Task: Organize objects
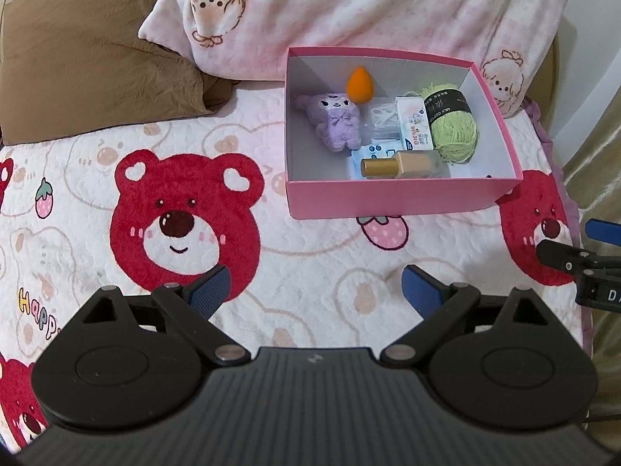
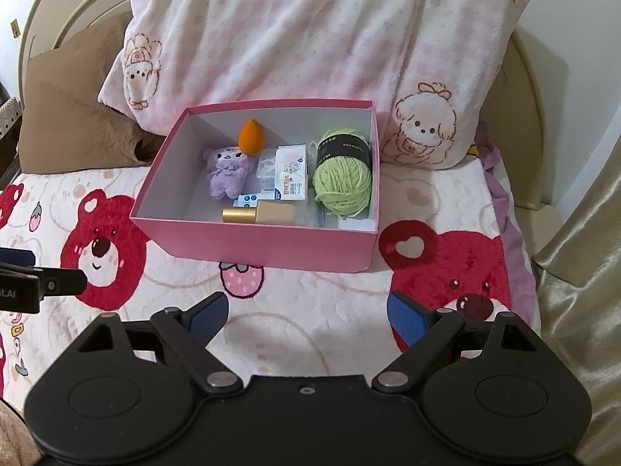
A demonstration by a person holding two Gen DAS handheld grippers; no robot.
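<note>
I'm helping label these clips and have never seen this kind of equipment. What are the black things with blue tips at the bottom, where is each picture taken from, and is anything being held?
They are hand-held two-finger grippers, one in each of a person's hands, each carrying a camera that looks along its fingers. One picture looks over the left gripper, the other over the right gripper. Both stand open and hold nothing. Each also shows at the edge of the other's picture.

Below lies a white blanket with red bear faces, with pillows behind. On it stands an open pink cardboard box holding a purple plush toy, an orange teardrop sponge, a ball of green yarn, a small white printed carton, a gold-capped beige bottle and some small packets.
</note>
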